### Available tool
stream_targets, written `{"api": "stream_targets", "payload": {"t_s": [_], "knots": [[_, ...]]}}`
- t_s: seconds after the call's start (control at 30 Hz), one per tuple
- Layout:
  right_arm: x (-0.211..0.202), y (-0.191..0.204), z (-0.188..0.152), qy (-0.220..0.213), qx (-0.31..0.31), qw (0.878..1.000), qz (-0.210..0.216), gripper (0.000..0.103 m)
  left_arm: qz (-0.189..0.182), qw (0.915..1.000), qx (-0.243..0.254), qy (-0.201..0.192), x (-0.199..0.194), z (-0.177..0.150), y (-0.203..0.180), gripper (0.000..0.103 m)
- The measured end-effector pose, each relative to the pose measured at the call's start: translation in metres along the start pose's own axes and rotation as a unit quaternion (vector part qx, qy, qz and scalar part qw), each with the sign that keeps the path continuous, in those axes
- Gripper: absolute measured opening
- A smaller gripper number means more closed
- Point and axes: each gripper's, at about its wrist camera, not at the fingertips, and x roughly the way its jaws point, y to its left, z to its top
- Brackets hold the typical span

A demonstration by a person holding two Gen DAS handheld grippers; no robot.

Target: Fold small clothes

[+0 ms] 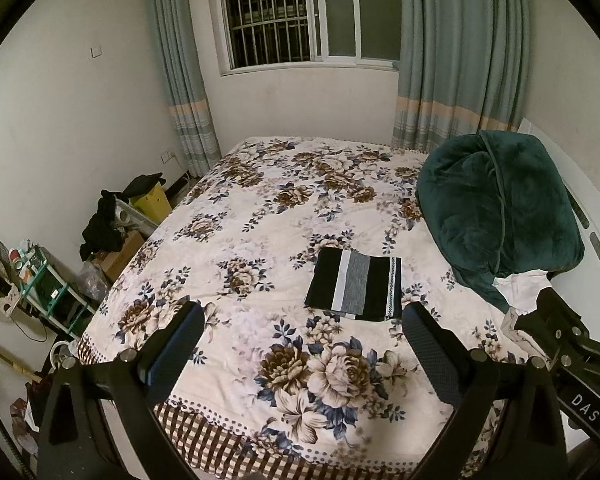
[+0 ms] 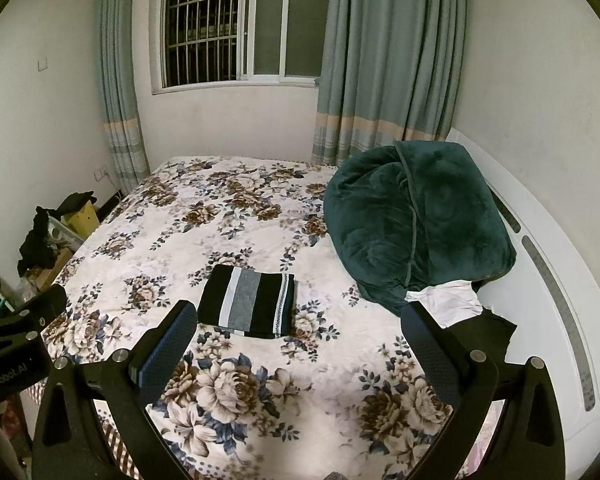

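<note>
folded striped cloth at 12 o'clock of right gripper, nearer than left gripper | stripes run away from fingers | both released, empty | white garment at 1 o'clock, perhaps next

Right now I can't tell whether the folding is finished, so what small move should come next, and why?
Probably move the right claw toward the white cloth beside the green blanket. The striped garment already lies folded flat on the bed, both claws are open and empty, and the white cloth looks crumpled, likely the next piece.
</note>
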Motion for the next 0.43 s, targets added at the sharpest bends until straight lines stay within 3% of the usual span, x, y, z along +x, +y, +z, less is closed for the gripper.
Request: {"api": "stream_targets", "payload": {"t_s": [0.43], "knots": [[-0.0004,0.0011,-0.0026,0.000,0.002,1.000,-0.002,0.103,-0.001,1.0000,0.000,-0.006,0.0007,0.0035,0.0007,0.101]]}}
